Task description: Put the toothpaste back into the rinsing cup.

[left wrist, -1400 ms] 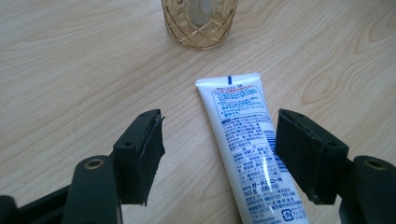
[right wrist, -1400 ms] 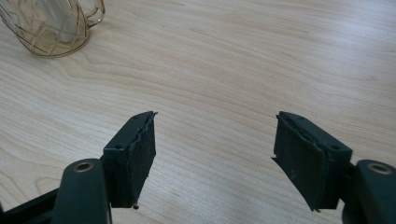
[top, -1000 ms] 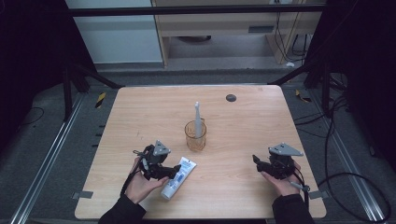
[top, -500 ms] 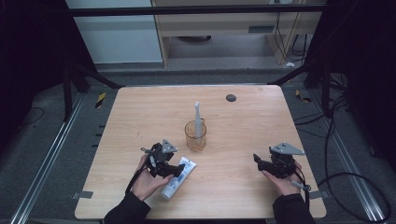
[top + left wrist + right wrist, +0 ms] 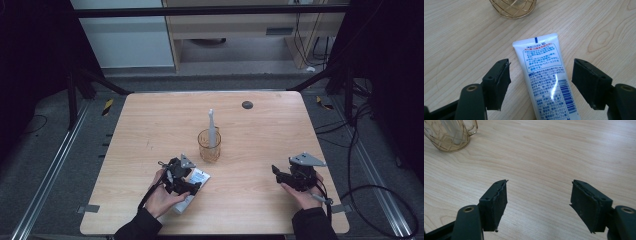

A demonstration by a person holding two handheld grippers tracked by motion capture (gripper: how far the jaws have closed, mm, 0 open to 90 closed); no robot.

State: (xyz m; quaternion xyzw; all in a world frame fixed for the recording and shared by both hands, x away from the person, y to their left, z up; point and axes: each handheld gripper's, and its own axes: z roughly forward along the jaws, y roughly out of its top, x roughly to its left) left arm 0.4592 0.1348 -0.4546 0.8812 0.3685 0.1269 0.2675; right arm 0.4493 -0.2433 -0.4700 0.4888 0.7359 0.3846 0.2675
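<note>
A white toothpaste tube (image 5: 543,75) with blue print lies flat on the wooden table (image 5: 260,130), its crimped end towards an amber glass cup (image 5: 209,146). A white toothbrush (image 5: 211,125) stands upright in that cup. My left gripper (image 5: 541,65) is open; its jaws straddle the tube, one on each side, and neither pad touches it. From above, the left gripper (image 5: 189,181) covers the middle of the tube (image 5: 201,177). My right gripper (image 5: 539,185) is open over bare wood, nothing between its jaws. From above, the right gripper (image 5: 276,173) sits at the front right, pointing left.
A small dark round disc (image 5: 247,104) lies near the table's far edge. The cup (image 5: 449,135) is at the top left of the right gripper view, well away from those jaws. Metal frame rails and cables run along the floor on both sides of the table.
My left hand has shifted slightly right, so its gripper now sits over the tube instead of beside it. The right hand, the cup and the tube have stayed put.
</note>
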